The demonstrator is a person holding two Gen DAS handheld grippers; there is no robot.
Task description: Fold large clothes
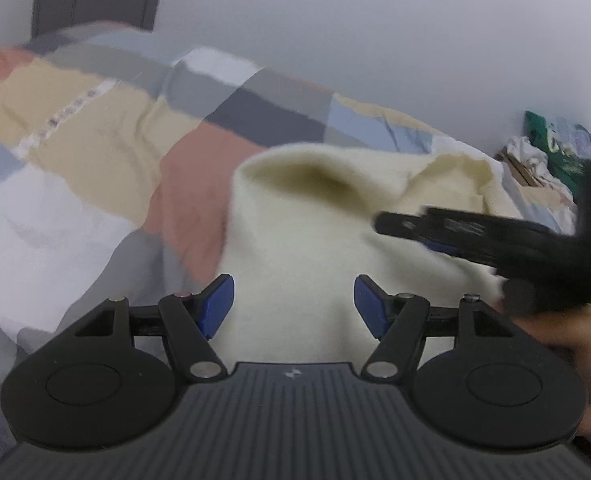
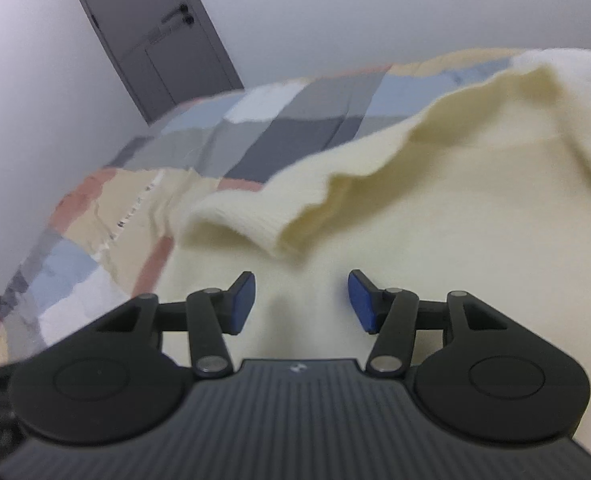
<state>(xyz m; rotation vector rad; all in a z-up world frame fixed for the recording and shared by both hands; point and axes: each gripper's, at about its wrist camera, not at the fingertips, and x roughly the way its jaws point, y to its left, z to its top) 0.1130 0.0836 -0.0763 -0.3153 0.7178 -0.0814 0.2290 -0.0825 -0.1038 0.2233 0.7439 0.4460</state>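
Observation:
A cream knitted sweater (image 1: 303,220) lies rumpled on a patchwork bed cover (image 1: 95,128). My left gripper (image 1: 293,300) hovers over its near part, open, with nothing pinched between the blue pads. From the right, my right gripper (image 1: 391,224) reaches blurred across the sweater. In the right wrist view the sweater (image 2: 455,220) fills the right half, with a ribbed hem edge (image 2: 295,236) folded up just ahead. My right gripper (image 2: 301,298) is open above the knit, and its pads grip nothing.
The checked bed cover (image 2: 287,128) stretches back to a pale wall. A dark grey door (image 2: 163,40) stands at the far left. A heap of crumpled things and a green package (image 1: 555,148) sits at the bed's far right. A hand (image 1: 575,352) is at the right edge.

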